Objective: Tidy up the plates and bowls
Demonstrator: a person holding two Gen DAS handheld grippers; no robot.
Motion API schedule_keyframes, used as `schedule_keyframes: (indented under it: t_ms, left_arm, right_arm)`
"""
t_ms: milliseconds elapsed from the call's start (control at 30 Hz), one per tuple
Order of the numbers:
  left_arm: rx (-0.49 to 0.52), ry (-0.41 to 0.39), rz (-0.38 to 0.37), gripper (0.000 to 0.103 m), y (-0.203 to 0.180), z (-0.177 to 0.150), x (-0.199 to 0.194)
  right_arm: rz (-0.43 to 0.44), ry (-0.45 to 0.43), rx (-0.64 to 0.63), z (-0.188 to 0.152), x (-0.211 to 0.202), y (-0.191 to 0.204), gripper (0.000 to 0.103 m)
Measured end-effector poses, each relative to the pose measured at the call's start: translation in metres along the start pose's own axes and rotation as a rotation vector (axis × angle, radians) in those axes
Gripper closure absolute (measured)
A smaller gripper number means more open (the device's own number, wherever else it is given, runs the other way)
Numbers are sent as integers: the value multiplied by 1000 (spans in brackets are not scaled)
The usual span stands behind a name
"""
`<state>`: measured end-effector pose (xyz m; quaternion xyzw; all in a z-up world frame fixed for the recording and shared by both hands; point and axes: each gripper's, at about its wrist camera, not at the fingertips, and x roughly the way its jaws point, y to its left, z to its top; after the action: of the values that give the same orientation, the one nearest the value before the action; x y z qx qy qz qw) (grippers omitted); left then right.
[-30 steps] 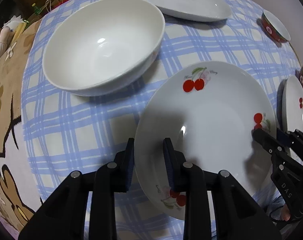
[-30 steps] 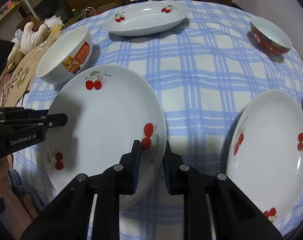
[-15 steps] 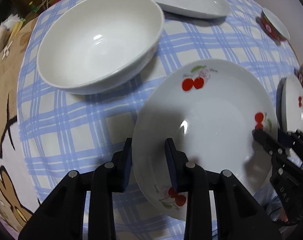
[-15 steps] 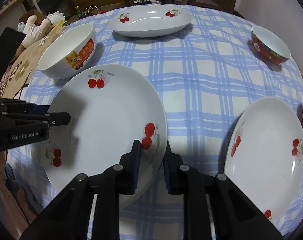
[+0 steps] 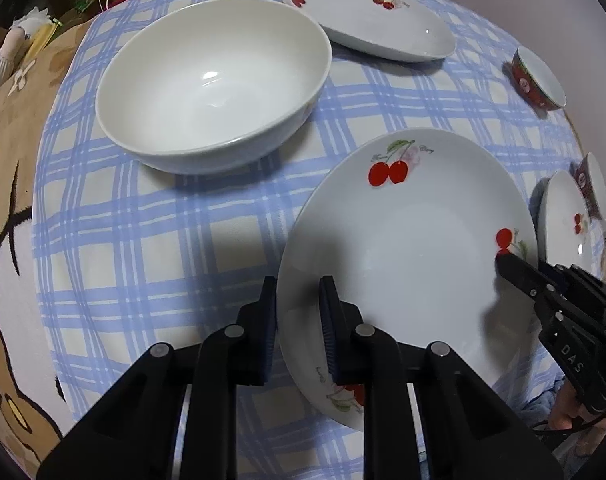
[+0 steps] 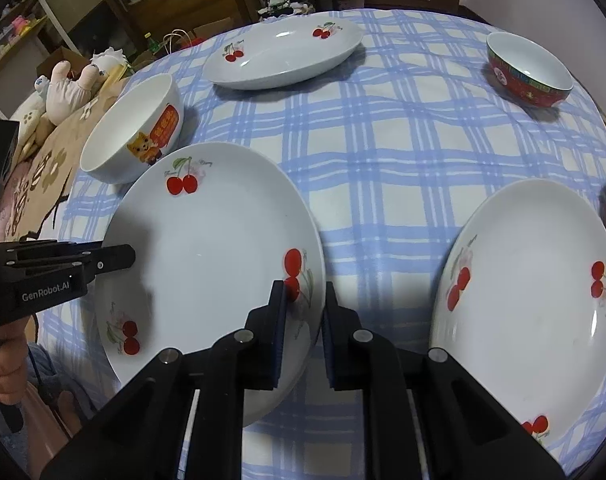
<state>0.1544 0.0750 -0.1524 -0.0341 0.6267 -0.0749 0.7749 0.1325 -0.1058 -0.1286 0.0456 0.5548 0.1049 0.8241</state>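
- Near cherry plate [image 5: 415, 248] sits at the table's near edge on the blue checked cloth [image 5: 163, 240], in front of the big white bowl [image 5: 215, 80]; it looks slightly raised on its near side, though the fisheye makes this uncertain.
- Left gripper [image 5: 297, 336]: fingers straddle the plate's left rim, one pad outside, one inside. A sliver of gap shows, so I cannot tell whether it is clamped.
- Right gripper [image 6: 303, 332]: same arrangement on the opposite rim by the cherry print; full closure likewise unclear.
- Handling judgement: glazed ceramic, rigid, fairly heavy, slick, chips on impact. The thin flared rim is the only hold; pads should seat deep over the lip, with two opposed grips kept level to stop it pivoting out.
- Other ware: second cherry plate [image 6: 531, 300] to the right, oval cherry dish [image 6: 283, 54] at the far side, red bowl [image 6: 529, 74] far right.
- Risk: rim slipping from pads mid-lift; knocking the white bowl.
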Motion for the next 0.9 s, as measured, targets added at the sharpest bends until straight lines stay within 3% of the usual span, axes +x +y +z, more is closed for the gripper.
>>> schedule_keyframes:
  t_ms: [267,900]
  left_arm:
    - [-54,-24,-18,84,7,-5,-9]
    - [-23,-90,-43,84,-1,-7,-29]
  right_arm:
    - [18,-36,-21,1,-12,5,88]
    - [57,-52,21,8,-21,-10,89]
